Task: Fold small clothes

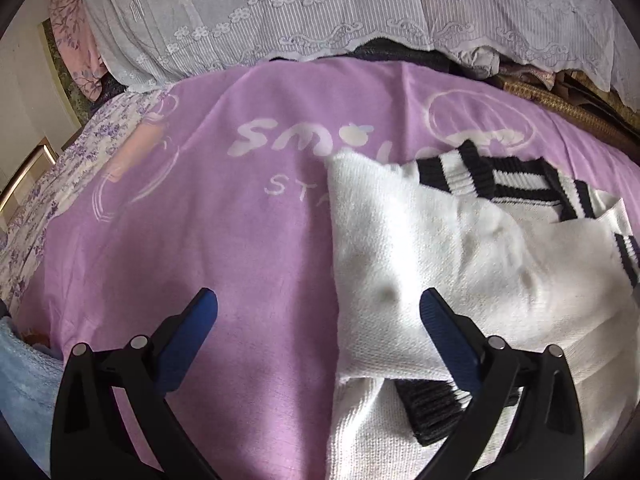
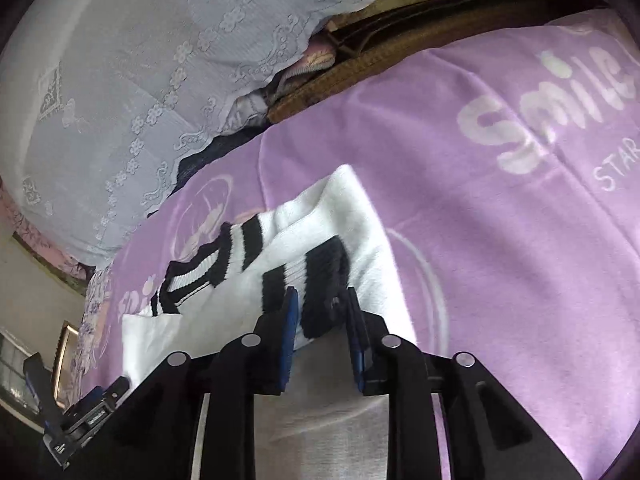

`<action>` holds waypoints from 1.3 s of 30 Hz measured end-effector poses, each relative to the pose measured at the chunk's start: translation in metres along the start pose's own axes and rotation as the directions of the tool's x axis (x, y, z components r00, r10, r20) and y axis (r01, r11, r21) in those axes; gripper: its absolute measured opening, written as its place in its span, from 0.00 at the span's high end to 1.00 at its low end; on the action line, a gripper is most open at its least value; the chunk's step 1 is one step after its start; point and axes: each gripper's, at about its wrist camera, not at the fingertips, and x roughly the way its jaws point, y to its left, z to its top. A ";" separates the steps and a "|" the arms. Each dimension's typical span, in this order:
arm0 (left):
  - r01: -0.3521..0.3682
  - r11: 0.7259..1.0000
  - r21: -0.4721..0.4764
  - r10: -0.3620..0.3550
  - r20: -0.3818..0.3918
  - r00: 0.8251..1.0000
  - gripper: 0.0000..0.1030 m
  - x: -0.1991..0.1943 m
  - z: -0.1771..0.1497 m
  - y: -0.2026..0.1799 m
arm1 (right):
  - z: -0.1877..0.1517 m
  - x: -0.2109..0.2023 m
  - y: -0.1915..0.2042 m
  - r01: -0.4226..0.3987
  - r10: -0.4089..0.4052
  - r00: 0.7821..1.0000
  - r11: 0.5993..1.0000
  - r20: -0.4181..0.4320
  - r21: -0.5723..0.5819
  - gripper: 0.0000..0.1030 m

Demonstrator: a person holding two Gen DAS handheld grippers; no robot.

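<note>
Purple blanket reads "smile"; left tongs released, straddling white sweater edge; right tongs grasping its black-striped cuff

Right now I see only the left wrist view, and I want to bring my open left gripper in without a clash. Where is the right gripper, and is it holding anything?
Observer: The right gripper has a black-and-white striped cuff between its blue pads, and it looks pinched.
Operator: Where does that cuff sit relative to the garment's body?
Observer: It is over the white sweater, so the sleeve crosses the body.
Operator: Is anything close beside it?
Observer: The striped collar lies just to the cuff's left in the right wrist view.
</note>
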 end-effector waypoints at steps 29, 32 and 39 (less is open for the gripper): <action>0.113 0.987 0.115 -0.101 -0.103 0.990 0.05 0.043 0.024 -0.077 | -0.008 0.039 0.071 -0.026 0.004 0.998 0.936 -0.064 -0.351 0.39; 0.154 0.979 0.131 -0.149 -0.049 0.988 0.05 0.010 0.009 -0.068 | -0.022 0.013 0.077 0.017 -0.014 1.000 0.902 0.011 -0.431 0.35; 0.137 0.983 0.123 -0.124 -0.107 0.986 0.04 0.021 -0.016 -0.063 | -0.045 0.027 0.064 0.043 -0.106 0.989 0.871 -0.101 -0.489 0.24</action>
